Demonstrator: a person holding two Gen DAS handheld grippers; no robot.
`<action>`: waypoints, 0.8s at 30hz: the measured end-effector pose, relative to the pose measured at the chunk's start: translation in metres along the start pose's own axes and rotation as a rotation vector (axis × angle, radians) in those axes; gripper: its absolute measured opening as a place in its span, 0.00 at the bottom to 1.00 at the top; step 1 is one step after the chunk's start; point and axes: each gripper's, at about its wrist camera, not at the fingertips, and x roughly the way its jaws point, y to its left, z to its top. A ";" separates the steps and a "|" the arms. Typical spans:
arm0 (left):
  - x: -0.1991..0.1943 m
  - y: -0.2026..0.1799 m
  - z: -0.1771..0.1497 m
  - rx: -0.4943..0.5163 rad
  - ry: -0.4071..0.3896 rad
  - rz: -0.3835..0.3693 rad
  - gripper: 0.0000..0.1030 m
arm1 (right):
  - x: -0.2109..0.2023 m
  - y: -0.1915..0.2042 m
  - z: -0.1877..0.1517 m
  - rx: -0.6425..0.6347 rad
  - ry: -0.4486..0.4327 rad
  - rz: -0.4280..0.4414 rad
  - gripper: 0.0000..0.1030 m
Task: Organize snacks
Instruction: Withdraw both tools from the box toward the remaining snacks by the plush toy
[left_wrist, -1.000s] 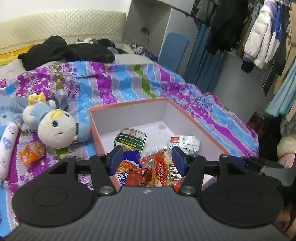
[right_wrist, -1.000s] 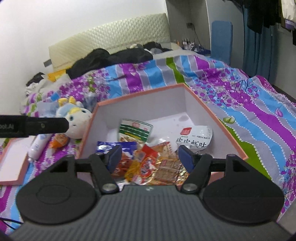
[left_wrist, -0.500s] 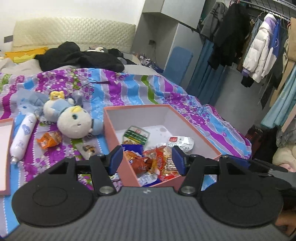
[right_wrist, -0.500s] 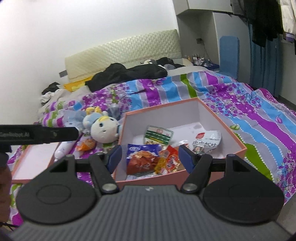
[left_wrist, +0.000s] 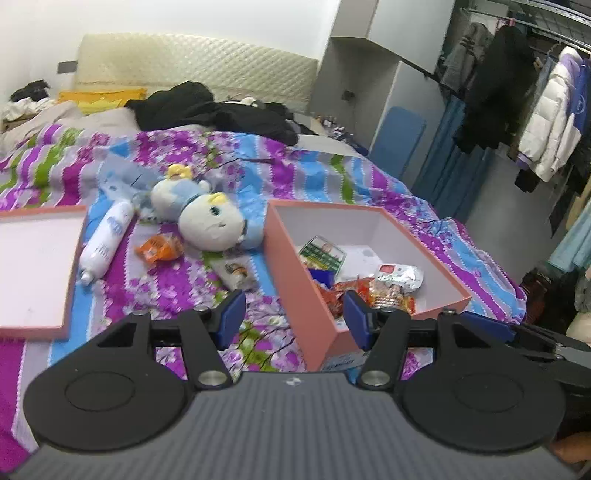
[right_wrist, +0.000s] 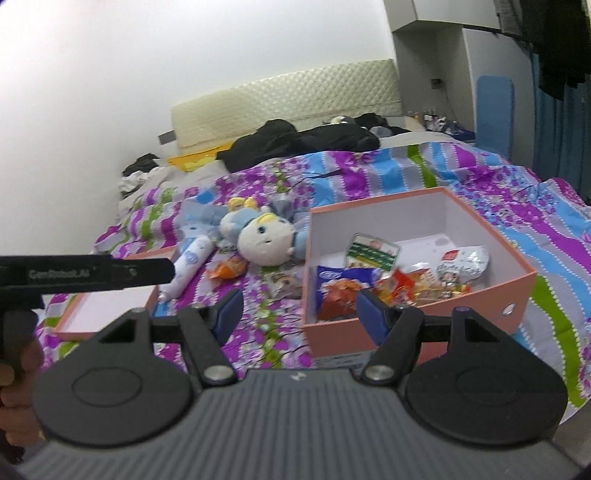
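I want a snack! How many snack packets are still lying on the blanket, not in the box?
2: an orange packet left of the plush toy, and a pale packet in front of it, near the box. More may hide behind things.

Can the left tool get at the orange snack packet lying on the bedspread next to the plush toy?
Probably yes. The orange snack packet lies uncovered on the bedspread, beside the plush toy and the white tube, with nothing between it and the open, empty left tool.
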 end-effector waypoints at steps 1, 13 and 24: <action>-0.001 0.003 -0.004 -0.001 0.000 0.007 0.62 | -0.001 0.003 -0.003 -0.003 0.000 0.008 0.67; 0.004 0.037 -0.036 -0.037 0.026 0.076 0.62 | 0.014 0.032 -0.036 -0.068 0.073 0.060 0.67; 0.042 0.074 -0.037 -0.068 0.052 0.108 0.62 | 0.051 0.047 -0.044 -0.054 0.115 0.049 0.67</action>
